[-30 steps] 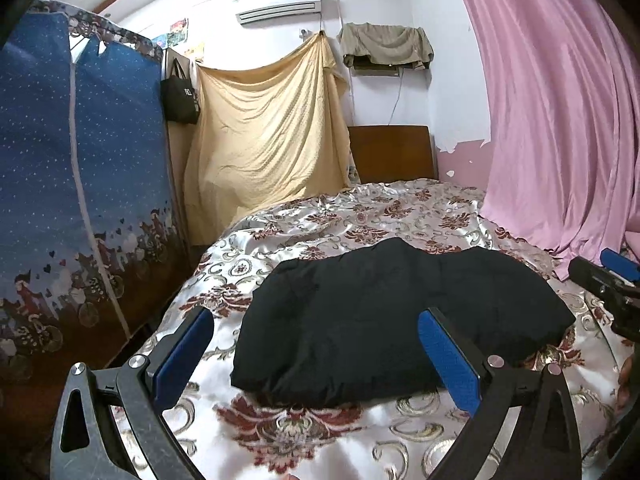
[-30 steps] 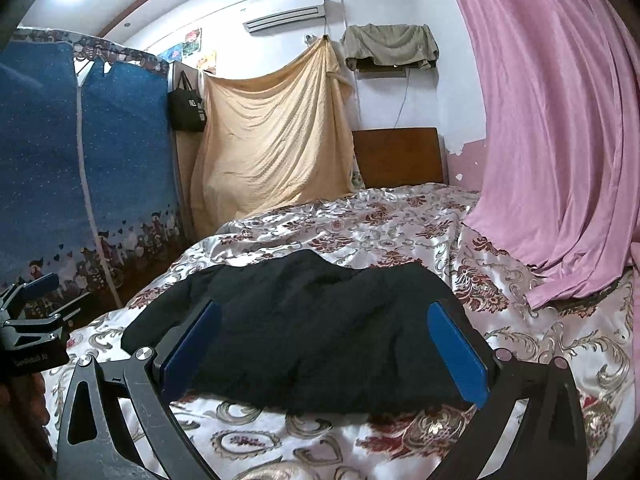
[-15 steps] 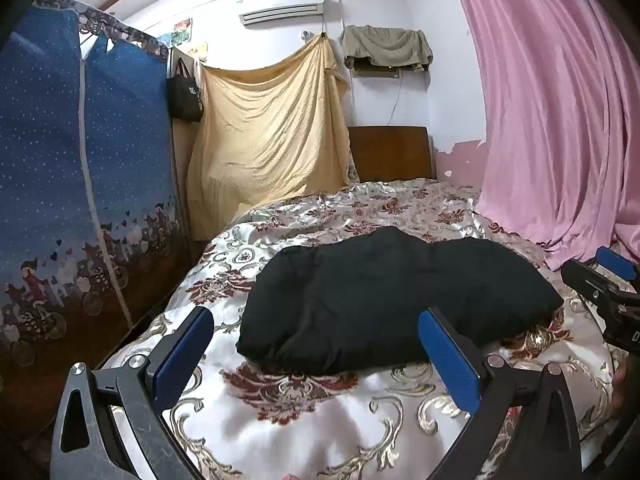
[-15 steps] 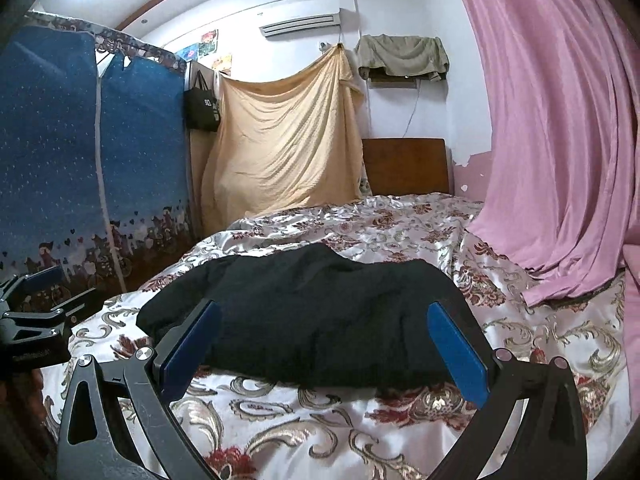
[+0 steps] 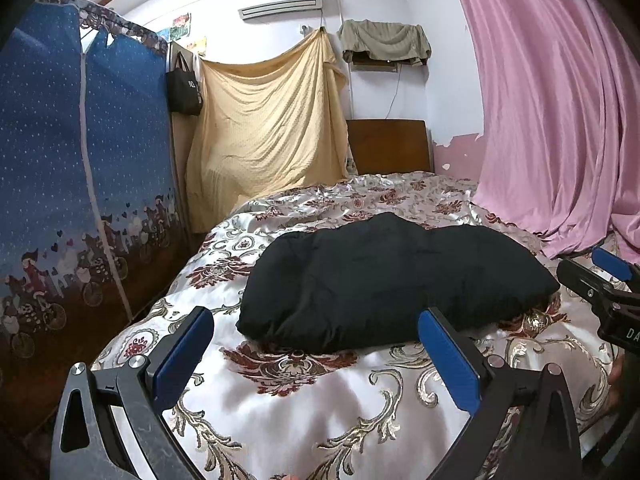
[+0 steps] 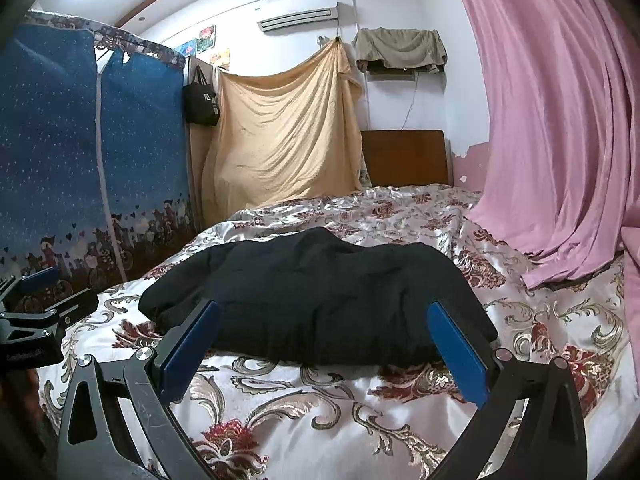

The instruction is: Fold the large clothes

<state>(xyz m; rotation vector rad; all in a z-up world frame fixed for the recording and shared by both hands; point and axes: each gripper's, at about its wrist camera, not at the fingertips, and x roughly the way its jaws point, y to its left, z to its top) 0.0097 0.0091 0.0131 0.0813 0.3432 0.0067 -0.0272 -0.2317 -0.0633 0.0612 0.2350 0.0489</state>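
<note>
A black garment (image 5: 384, 280) lies folded into a thick bundle on the floral satin bedspread (image 5: 304, 408); it also shows in the right wrist view (image 6: 320, 296). My left gripper (image 5: 316, 336) is open and empty, held back from the bundle's near edge. My right gripper (image 6: 324, 332) is open and empty, also short of the bundle. The right gripper shows at the right edge of the left wrist view (image 5: 600, 284), and the left gripper at the left edge of the right wrist view (image 6: 36, 300).
A blue fabric wardrobe (image 5: 80, 184) stands along the bed's left side. A pink curtain (image 5: 560, 120) hangs on the right and drapes onto the bed. A yellow sheet (image 5: 264, 132) and a wooden headboard (image 5: 388, 146) are at the far end.
Both grippers have drawn back from the black bundle toward the foot of the bed, so more bedspread shows in front of it. The bundle itself has not moved.
</note>
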